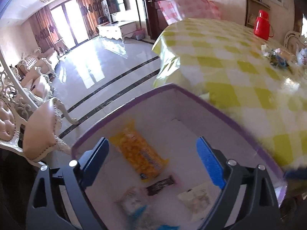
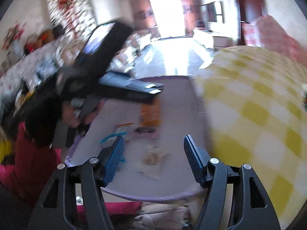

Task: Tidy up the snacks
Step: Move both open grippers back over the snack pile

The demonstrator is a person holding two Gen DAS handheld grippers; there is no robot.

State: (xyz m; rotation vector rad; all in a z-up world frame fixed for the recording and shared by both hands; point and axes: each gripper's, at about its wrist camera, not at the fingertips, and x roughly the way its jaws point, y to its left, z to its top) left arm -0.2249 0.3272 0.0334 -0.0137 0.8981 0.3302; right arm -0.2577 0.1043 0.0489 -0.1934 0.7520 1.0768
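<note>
A purple-rimmed white box [image 1: 220,113] sits at the edge of the yellow checked table. Inside it lie a yellow snack packet [image 1: 140,151], a small dark bar [image 1: 160,185], a pale packet [image 1: 195,197] and a white-and-blue packet [image 1: 134,203]. My left gripper [image 1: 153,161] hangs open above the box, jaws wide, nothing between them. In the blurred right wrist view my right gripper [image 2: 153,161] stands open over the same box [image 2: 172,95], above a pale packet [image 2: 153,159]; an orange packet [image 2: 150,115] lies farther in. The left gripper's body [image 2: 99,61], held by a hand, crosses the upper left.
The yellow checked tablecloth [image 1: 239,67] carries a red thermos [image 1: 262,25] and wrapped snacks [image 1: 278,55] at its far right. A padded chair [image 1: 40,134] stands left of the box above a glossy tiled floor. A person's red sleeve [image 2: 32,164] fills the lower left.
</note>
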